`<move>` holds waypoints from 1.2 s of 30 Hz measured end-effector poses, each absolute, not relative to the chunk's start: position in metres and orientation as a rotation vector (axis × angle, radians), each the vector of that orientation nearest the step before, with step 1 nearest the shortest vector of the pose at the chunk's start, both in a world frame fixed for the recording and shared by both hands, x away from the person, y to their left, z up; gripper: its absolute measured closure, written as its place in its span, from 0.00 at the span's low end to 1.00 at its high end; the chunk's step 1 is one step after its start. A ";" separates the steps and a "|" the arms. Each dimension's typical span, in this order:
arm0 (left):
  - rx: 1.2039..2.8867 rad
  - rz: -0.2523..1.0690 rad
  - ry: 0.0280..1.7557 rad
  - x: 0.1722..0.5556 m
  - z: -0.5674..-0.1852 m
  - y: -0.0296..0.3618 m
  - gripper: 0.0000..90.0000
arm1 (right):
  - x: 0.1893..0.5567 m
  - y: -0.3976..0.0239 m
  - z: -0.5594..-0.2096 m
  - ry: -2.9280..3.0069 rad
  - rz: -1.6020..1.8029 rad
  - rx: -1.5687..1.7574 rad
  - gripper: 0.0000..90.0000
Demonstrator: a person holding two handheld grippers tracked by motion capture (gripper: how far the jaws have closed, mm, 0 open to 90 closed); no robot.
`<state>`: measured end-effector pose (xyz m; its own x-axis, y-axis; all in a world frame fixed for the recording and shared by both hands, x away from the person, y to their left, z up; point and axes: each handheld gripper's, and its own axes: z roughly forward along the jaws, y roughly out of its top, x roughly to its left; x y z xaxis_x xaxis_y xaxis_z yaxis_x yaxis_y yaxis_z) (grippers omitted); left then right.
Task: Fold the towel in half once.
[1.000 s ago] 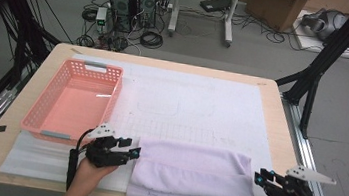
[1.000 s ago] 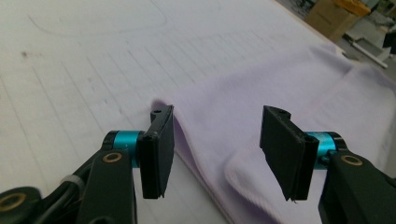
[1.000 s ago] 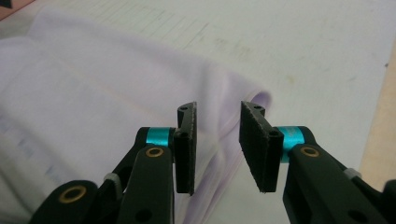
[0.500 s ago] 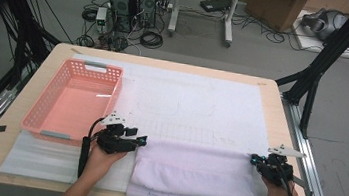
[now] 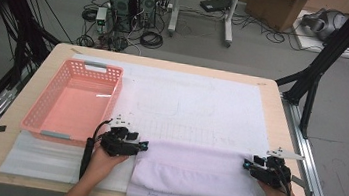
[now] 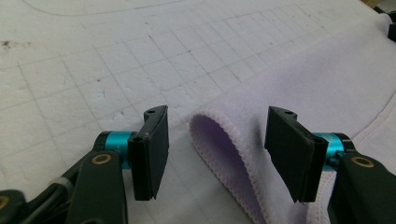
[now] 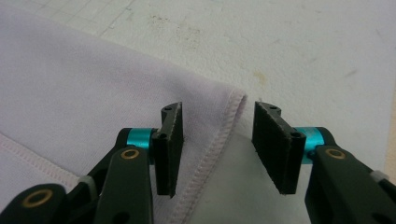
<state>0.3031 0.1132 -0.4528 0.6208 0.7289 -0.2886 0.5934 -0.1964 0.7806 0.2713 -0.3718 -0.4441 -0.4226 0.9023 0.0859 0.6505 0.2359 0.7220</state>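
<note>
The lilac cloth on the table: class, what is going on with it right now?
A person holds a gripper in each hand at the two far corners of a folded lilac cloth. The left gripper stands open around the cloth's looped edge. The right gripper, its jaws just opened, straddles the hemmed corner without pressing it. A pink basket sits nearby.

Pink basket (image 5: 73, 103), white gridded mat (image 5: 196, 106), wooden table (image 5: 280, 121)

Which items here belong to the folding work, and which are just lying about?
In use: lilac cloth; left gripper, jaws open around its folded edge; right gripper, jaws open over its hemmed corner.
Idle: pink basket; white mat.
</note>
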 end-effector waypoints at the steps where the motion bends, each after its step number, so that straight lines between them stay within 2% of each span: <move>1: 1.896 0.183 1.047 0.303 -0.453 0.112 0.48 | 0.271 -0.372 -0.444 2.166 1.000 1.428 0.62; 2: 1.916 0.188 1.028 0.302 -0.453 0.110 0.54 | 0.270 -0.372 -0.444 2.164 0.998 1.430 0.66; 6: 1.989 0.237 0.983 0.298 -0.452 0.101 0.83 | 0.269 -0.369 -0.444 2.205 1.038 1.415 0.91; 8: 1.982 0.202 1.003 0.299 -0.451 0.101 0.92 | 0.267 -0.366 -0.443 2.212 1.025 1.398 0.94; 17: 1.868 0.276 1.073 0.326 -0.432 0.101 0.94 | 0.282 -0.371 -0.432 2.163 1.063 1.362 0.97; 23: 1.835 0.318 1.103 0.364 -0.415 0.100 0.94 | 0.318 -0.375 -0.423 2.126 1.112 1.370 0.97; 36: 1.767 0.330 1.175 0.432 -0.410 0.101 0.94 | 0.395 -0.368 -0.405 2.097 1.064 1.363 0.97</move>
